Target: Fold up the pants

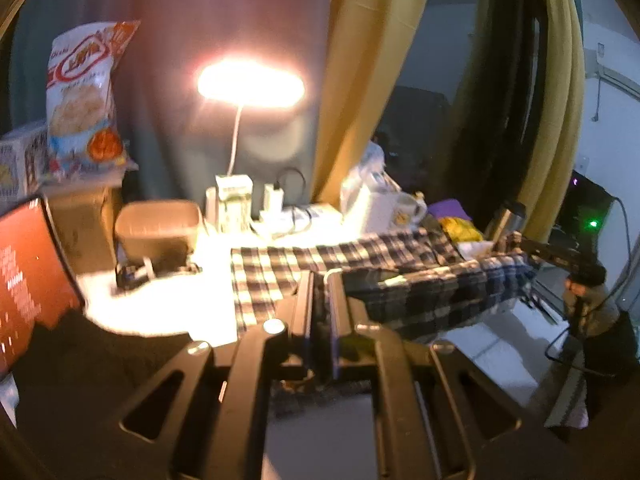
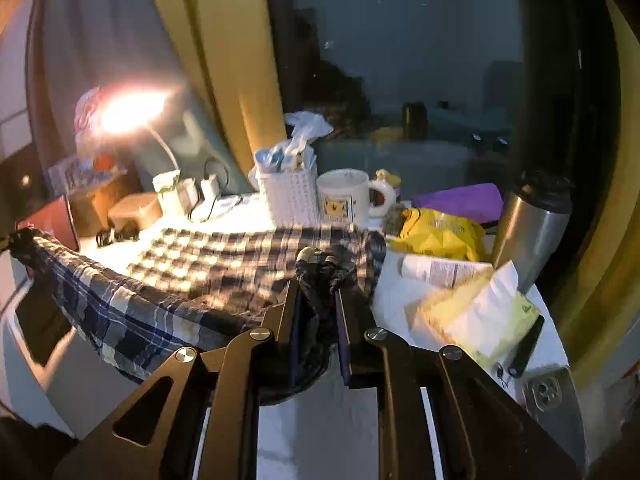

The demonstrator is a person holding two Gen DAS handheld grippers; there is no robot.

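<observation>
The blue, black and white plaid pants (image 1: 280,268) (image 2: 200,264) hang stretched above the white table (image 2: 394,300), one part still draped on it. In the left wrist view my left gripper (image 1: 320,284) is shut on a thin edge of the pants, which run off to the right toward the other gripper (image 1: 528,246). In the right wrist view my right gripper (image 2: 318,292) is shut on a bunched dark wad of the same pants. The cloth sags between the two grips, and its far end is pinched by the left gripper (image 2: 18,242) at the left edge.
A lit desk lamp (image 1: 250,82) glares over the table. Behind the pants stand a white basket (image 2: 288,194), a mug (image 2: 344,198), a steel tumbler (image 2: 528,232), a yellow bag (image 2: 436,232), a paper packet (image 2: 480,312) and a phone (image 2: 528,346). A snack bag (image 1: 82,96) and a red screen (image 1: 28,280) are at left.
</observation>
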